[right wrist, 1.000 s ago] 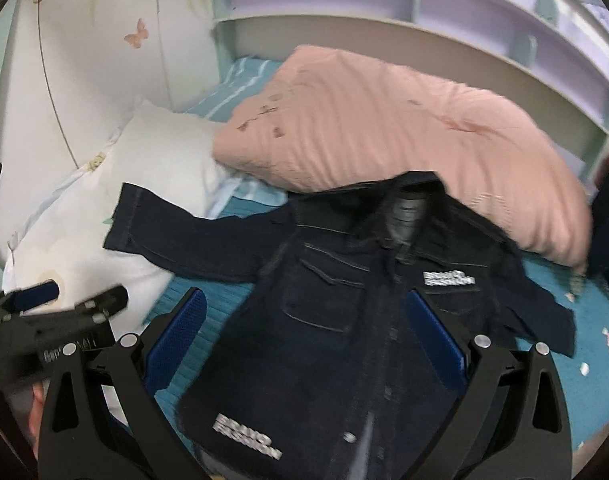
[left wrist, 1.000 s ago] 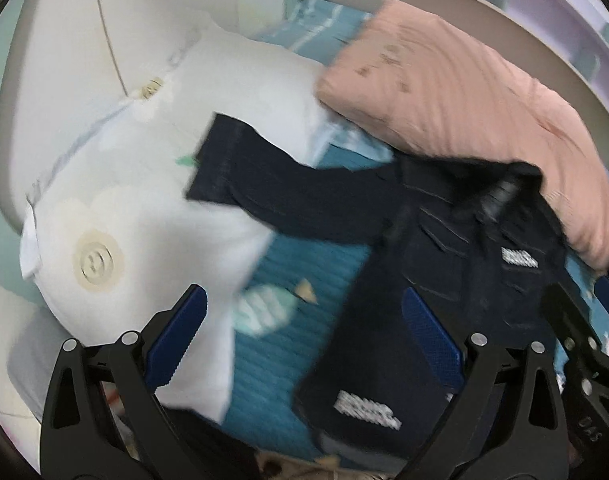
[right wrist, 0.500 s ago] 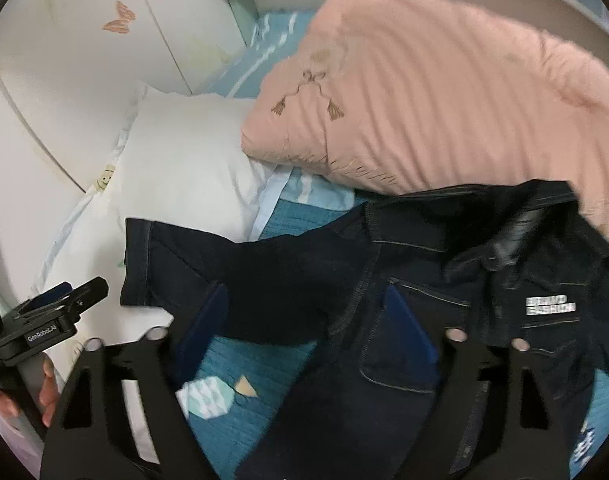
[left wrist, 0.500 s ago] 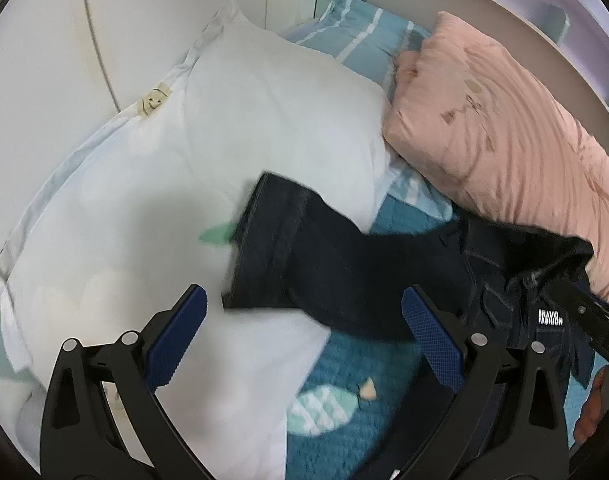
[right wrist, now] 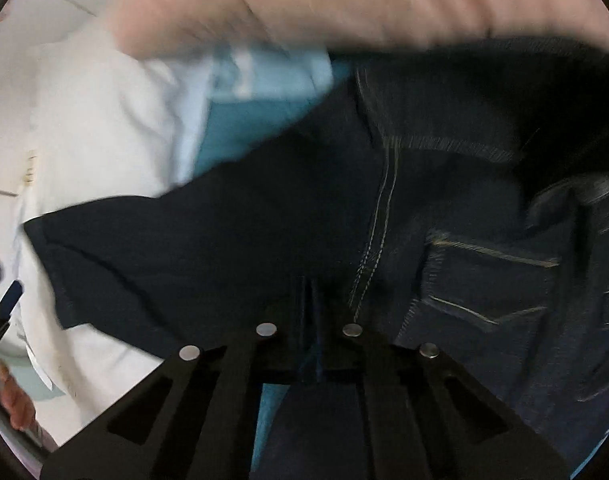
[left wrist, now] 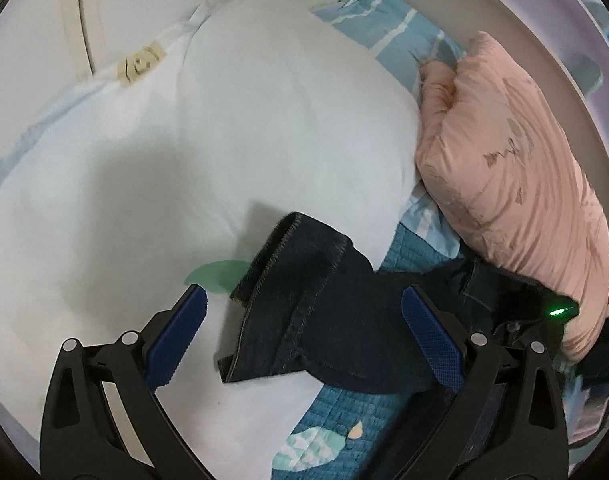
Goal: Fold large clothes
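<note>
Left gripper (left wrist: 304,336) is spread wide, nothing pinched; the denim jacket (right wrist: 444,220) sleeve cuff (left wrist: 292,276) sits between its blue pads (left wrist: 432,340), draped over the white pillow (left wrist: 224,120). Right gripper (right wrist: 310,292) has just closed, jaws together over the jacket near the sleeve seam; whether it pinches cloth is unclear. Pink pillow (left wrist: 516,184) lies just behind.

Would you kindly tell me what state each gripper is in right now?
Left gripper: open, fingers either side of the jacket sleeve, not pressing it.
Right gripper: just closed at the jacket; grip on fabric unclear.
</note>
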`<state>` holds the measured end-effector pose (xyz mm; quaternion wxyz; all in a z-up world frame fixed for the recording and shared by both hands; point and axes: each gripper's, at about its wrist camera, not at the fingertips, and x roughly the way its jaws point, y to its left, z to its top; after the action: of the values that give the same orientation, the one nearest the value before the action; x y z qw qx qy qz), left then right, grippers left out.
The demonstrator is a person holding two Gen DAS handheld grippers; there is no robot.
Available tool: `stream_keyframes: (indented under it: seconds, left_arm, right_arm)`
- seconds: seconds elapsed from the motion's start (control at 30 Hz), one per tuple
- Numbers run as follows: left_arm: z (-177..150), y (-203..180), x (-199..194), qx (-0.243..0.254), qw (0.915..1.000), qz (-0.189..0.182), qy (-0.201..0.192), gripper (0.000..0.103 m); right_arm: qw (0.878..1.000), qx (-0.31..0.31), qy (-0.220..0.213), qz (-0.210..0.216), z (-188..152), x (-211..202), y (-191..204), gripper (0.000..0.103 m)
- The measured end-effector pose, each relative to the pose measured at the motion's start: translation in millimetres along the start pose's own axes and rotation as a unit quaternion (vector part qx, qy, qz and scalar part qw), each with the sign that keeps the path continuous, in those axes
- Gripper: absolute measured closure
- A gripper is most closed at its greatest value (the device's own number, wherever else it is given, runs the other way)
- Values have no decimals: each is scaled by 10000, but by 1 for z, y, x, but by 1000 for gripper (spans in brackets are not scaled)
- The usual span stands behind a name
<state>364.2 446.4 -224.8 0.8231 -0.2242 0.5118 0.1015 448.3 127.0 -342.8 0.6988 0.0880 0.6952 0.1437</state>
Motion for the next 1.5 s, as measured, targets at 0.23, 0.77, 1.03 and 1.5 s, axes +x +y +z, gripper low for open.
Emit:
stream_keyframes:
  seconds: [0.23, 0.77, 1.03, 1.5]
  left_arm:
    - [10, 14, 21, -404, 9988, -155, 250, 5]
    - [-19, 8, 66, -125, 9958, -69, 899, 90]
    - [-14, -24, 44, 115, 9967, 97, 795, 93]
    - [-42, -103, 18, 866, 9937, 411, 579, 93]
  right_arm:
    - [9977, 64, 302, -608, 6, 51, -9, 103]
    - [9993, -23, 278, -254, 2, 44, -36, 103]
    - [9999, -27, -128, 62, -21, 46, -37, 103]
    - [9966, -625, -531, -31, -67, -48, -48, 103]
